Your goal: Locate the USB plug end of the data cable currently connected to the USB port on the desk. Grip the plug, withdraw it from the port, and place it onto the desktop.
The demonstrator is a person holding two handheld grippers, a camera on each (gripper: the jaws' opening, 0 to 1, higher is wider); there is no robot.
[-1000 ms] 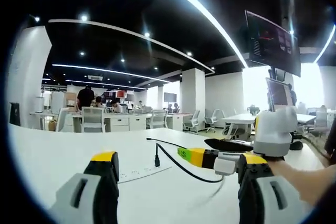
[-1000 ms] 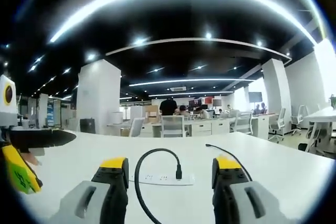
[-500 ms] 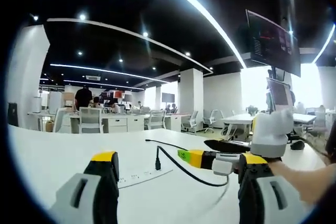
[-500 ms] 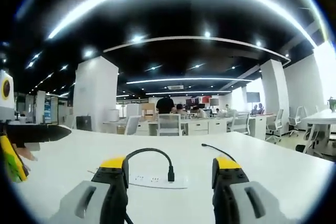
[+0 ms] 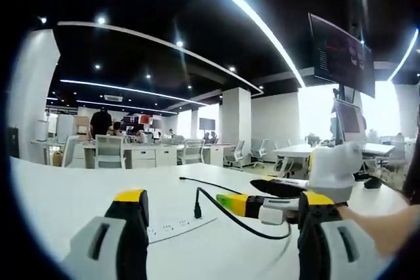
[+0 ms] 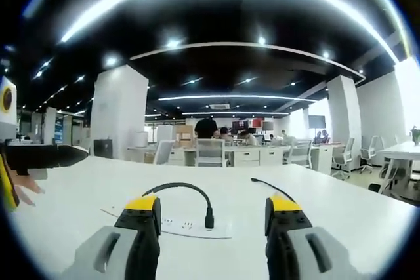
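A: Right gripper view: the right hand-held gripper (image 6: 209, 218) is wide open, holding nothing. It has moved closer.

B: Where's the USB plug (image 6: 209, 219)?

A: Still stuck in the port strip (image 6: 187, 227), mid tabletop (image 6: 341, 218). Not grabbed yet.

B: Left hand-held gripper (image 5: 223, 218)?

A: Open too.

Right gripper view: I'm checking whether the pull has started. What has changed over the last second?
The right gripper has closed in on the USB plug; its open jaws now flank it. Nothing was gripped or released. The plug stays in the power strip, the black cable arched, and the left gripper open.
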